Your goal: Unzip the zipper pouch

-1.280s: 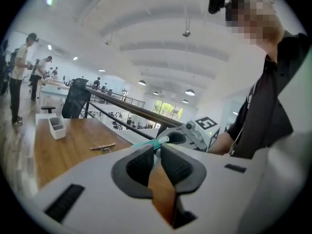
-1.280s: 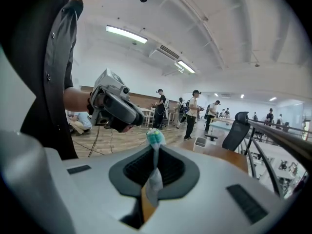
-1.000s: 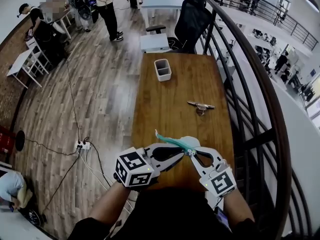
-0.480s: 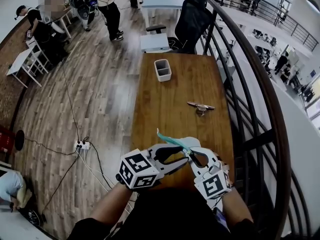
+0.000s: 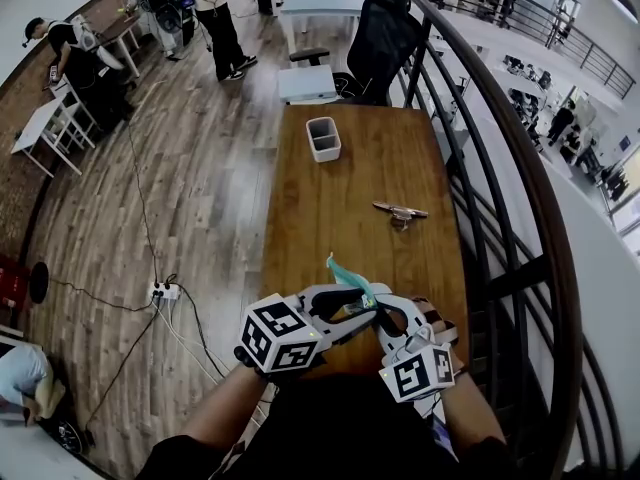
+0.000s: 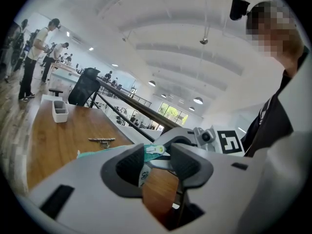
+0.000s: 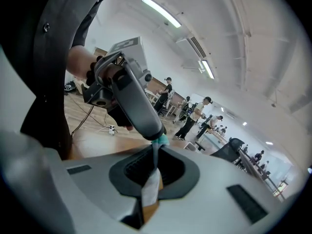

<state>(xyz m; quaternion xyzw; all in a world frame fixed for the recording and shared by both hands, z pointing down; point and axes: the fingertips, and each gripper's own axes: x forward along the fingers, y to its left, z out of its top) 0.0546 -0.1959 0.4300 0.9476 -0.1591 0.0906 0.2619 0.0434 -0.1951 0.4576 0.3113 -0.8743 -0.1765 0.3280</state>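
The teal zipper pouch [image 5: 347, 273] hangs in the air over the near end of the wooden bench [image 5: 330, 218], between the two tools, close in front of the person. The right tongs [image 5: 388, 320] are pressed together and pinch a thin edge of the pouch, a pale strip caught flat between the pads [image 7: 146, 165]. The left tongs [image 5: 358, 308] have just been opening. They stand spread, with the pouch's tagged end [image 6: 148, 152] lying between them against one pad and a gap showing to the other. The two tools meet tip to tip at the pouch. Farther along the bench sit a white two-compartment holder [image 5: 324, 138] and, nearer the railing [image 5: 500, 168], a small metal piece [image 5: 400, 211]. A black office chair [image 5: 385, 38] stands at the far end.
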